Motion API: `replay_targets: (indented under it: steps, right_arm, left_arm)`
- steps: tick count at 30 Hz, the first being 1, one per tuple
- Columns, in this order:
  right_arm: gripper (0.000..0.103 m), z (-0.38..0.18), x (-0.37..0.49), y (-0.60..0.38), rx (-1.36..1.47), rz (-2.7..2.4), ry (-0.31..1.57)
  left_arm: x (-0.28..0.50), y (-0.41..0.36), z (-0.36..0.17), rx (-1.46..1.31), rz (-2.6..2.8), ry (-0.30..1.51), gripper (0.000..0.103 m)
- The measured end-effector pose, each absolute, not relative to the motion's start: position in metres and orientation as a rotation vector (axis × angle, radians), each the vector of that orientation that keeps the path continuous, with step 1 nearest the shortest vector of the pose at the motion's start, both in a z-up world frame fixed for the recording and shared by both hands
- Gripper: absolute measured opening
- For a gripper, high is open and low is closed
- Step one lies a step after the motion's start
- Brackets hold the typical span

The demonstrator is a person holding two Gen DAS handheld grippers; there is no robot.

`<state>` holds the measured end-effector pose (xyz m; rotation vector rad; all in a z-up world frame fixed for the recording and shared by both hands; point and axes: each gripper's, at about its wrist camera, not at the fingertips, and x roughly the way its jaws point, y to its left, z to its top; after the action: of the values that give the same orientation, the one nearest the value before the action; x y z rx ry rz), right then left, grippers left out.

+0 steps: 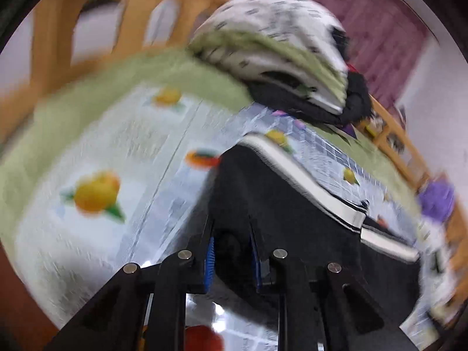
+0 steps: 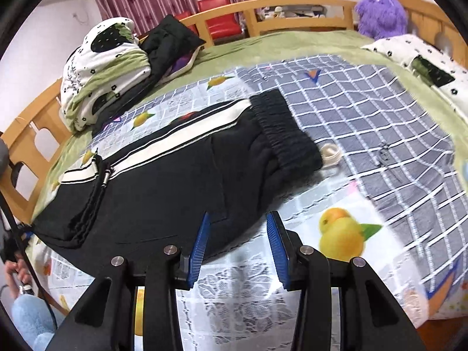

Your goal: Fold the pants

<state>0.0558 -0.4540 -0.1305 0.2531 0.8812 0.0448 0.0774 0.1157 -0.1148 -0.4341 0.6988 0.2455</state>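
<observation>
Fruit-print bedspread (image 2: 345,234); black pants (image 2: 175,181) folded, white side stripe. Left tool (image 1: 232,259) clamps pants; right tool (image 2: 237,248) apart.

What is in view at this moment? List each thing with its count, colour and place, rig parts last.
pants: one pair, black with a white side stripe, lying folded on the bedspread
bedspread: one, blue-grey check and white with fruit prints, over the bed
green blanket: one, under the bedspread, showing at the far edge
folded quilt: one, white, green and black, far left of the bed
black jacket: one, beside the quilt
purple plush toy: one, far right by the headboard
pillow: one, white with black dots, right
bed frame: one, wooden
red chairs: two, behind the frame
left gripper: black with blue pads, shut on the pants
right gripper: black with blue pads, open at the pants' near edge
</observation>
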Motion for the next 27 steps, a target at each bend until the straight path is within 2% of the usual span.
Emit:
replay_targets:
  steps: [5,9,15,19,22,24,26,27]
  right_arm:
    - [0.042,-0.124,0.051,-0.469,0.291,0.036,0.873]
    - [0.042,-0.124,0.047,-0.483,0.343,0.025,0.852]
    - [0.042,-0.132,0.047,-0.486,0.377,0.044,0.867]
    - [0.042,-0.141,0.050,-0.487,0.376,0.057,0.884]
    - [0.042,-0.145,0.055,-0.484,0.377,0.083,0.897]
    - [0.042,-0.147,0.062,-0.476,0.384,0.132,0.909]
    - [0.042,-0.146,0.070,-0.465,0.387,0.181,0.908]
    - [0.042,-0.145,0.075,-0.459,0.386,0.200,0.905]
  left_arm:
    - [0.097,0.037,-0.055,-0.234,0.098,0.629,0.013]
    - [0.112,-0.029,-0.039,-0.175,-0.080,0.631,0.011]
    - [0.130,-0.124,-0.061,-0.144,-0.345,0.740,0.011]
    - [0.129,-0.156,-0.089,-0.116,-0.472,0.848,0.011]
    - [0.128,-0.156,-0.099,-0.125,-0.520,0.930,0.016]
    - [0.119,-0.143,-0.095,-0.158,-0.519,0.929,0.025]
    - [0.117,-0.129,-0.090,-0.166,-0.475,0.912,0.045]
    - [0.116,-0.120,-0.087,-0.178,-0.458,0.899,0.048]
